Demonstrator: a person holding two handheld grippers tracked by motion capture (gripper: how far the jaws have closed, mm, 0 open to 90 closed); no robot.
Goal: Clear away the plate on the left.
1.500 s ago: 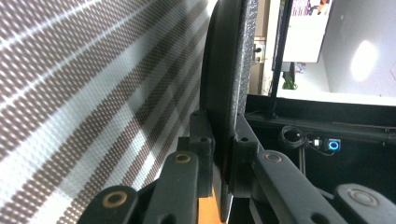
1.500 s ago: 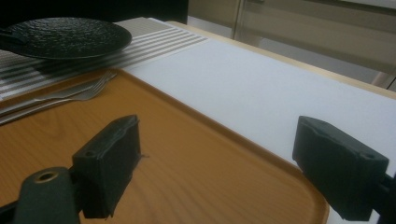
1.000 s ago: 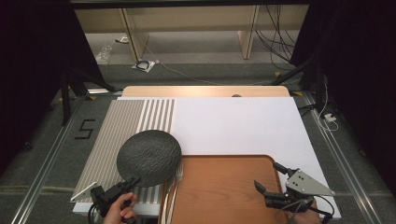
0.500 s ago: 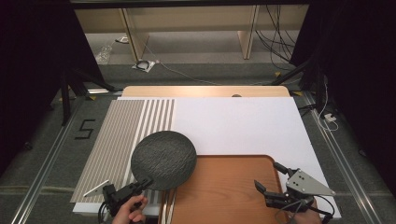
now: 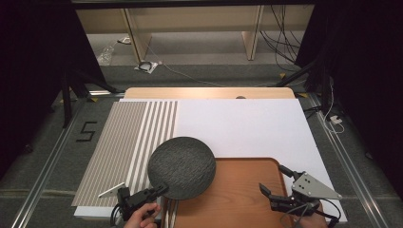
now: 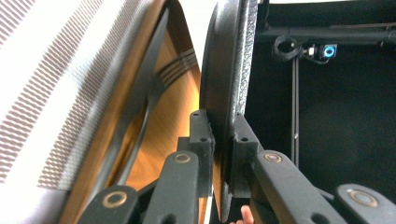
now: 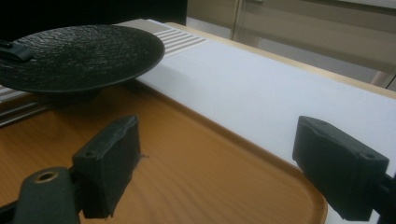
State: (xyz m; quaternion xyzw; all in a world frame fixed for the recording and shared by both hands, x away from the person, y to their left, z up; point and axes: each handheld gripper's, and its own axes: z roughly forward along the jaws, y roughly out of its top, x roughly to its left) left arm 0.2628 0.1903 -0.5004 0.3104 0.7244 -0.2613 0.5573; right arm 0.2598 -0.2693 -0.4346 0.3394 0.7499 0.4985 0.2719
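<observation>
A dark, rough-textured round plate (image 5: 181, 166) hangs level above the left edge of the wooden tray (image 5: 237, 199). My left gripper (image 5: 160, 190) is shut on the plate's near rim, held by a hand at the bottom edge. In the left gripper view both pads clamp the plate's rim (image 6: 229, 70) at my left gripper (image 6: 223, 128), and a dark fork (image 6: 140, 107) lies on the tray below. My right gripper (image 5: 272, 178) stands open over the tray's right part with nothing between its jaws. In the right gripper view, my right gripper (image 7: 215, 163) faces the plate (image 7: 79, 56) beyond the bare tray (image 7: 187, 154).
A white mat (image 5: 247, 128) covers the table behind the tray, with a brown-and-white striped mat (image 5: 128, 137) to its left. A small white slip (image 5: 111, 190) lies at the striped mat's near corner. Black curtains and cables surround the table.
My left gripper has carried the plate to the right, from over the striped mat to over the tray's left edge. The right gripper has stayed where it was.
</observation>
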